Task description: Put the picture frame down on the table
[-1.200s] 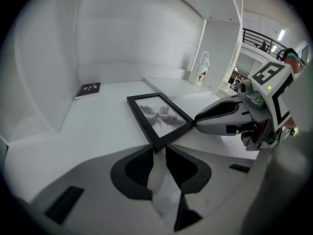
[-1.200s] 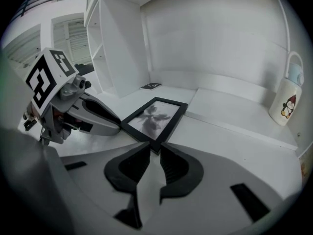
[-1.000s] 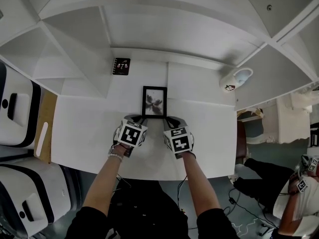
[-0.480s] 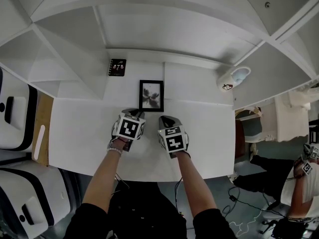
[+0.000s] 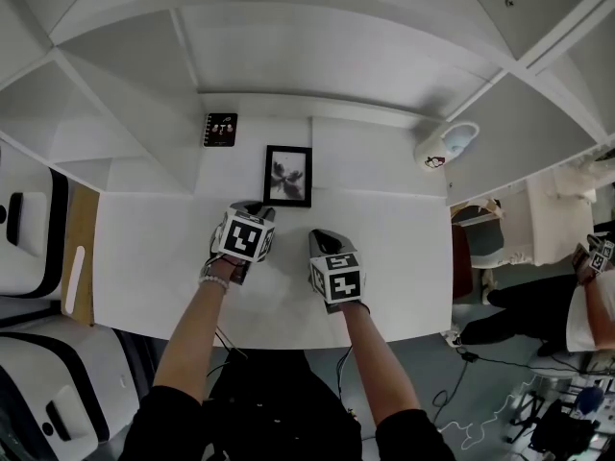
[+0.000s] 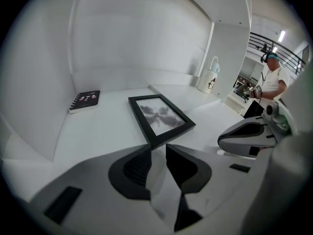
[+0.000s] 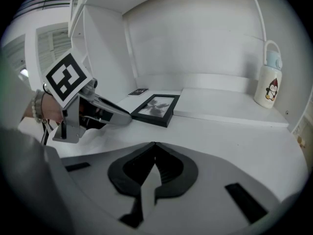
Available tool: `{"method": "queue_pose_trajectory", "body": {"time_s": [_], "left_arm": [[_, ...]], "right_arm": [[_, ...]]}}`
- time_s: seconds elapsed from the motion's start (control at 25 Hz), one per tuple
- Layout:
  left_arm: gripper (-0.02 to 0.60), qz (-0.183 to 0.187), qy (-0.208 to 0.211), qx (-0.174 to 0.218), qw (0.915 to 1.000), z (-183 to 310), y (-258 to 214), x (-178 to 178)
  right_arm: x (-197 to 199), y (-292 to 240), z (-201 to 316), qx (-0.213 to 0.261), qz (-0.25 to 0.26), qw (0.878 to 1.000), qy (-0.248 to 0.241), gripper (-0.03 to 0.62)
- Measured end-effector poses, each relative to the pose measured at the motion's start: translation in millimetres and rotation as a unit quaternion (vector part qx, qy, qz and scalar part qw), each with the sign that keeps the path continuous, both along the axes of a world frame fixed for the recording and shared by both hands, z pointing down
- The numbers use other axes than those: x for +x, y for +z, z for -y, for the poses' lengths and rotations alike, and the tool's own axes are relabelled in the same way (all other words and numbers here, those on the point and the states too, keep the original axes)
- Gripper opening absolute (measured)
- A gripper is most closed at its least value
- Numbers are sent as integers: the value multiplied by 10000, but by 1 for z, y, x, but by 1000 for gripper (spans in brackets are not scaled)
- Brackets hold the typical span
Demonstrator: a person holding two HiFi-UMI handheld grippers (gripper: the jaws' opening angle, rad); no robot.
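Observation:
The black picture frame (image 5: 287, 175) lies flat on the white table, its grey print facing up. In the left gripper view the frame (image 6: 161, 116) has its near corner just beyond my left gripper (image 6: 157, 148), which stands open with nothing between the jaws. In the head view the left gripper (image 5: 252, 206) sits at the frame's near left corner. My right gripper (image 5: 325, 235) is further back from the frame, over bare table. Its jaws (image 7: 154, 143) are shut and empty, with the frame (image 7: 156, 107) ahead of them.
A small black spiral notebook (image 5: 220, 129) lies to the frame's far left. A white bottle with a penguin picture (image 5: 445, 148) stands at the right. White shelf walls (image 5: 135, 133) close in the back and left. A person (image 5: 586, 301) sits off to the right of the table.
The right gripper has drawn back from the frame's near edge toward the table's front. The left gripper stays at the frame's near left corner. The frame rests flat throughout.

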State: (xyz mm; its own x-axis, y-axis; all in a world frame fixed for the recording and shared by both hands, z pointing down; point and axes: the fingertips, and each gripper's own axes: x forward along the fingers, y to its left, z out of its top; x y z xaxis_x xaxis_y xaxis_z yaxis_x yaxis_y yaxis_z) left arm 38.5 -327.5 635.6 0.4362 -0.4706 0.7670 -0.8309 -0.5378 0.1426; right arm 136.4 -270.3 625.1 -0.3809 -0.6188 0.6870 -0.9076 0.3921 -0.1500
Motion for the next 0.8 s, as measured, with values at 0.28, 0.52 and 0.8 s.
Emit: {"method": "queue_pose_trajectory", "body": {"time_s": [0.28,0.52,0.8], "left_arm": [[2,-243,-181,521,9982,-25,-33,-20],[2,-417,105,1211,9917,-57,-91,-20],[2,-489,291,1942,9793,-94,-166,-18]], "right_arm": [[7,-30,-15,349,313,9984,325,3],[8,-85,-20,973,617,9918,550,3],[9,-160,-44,1732,546,9824,442,3]]}}
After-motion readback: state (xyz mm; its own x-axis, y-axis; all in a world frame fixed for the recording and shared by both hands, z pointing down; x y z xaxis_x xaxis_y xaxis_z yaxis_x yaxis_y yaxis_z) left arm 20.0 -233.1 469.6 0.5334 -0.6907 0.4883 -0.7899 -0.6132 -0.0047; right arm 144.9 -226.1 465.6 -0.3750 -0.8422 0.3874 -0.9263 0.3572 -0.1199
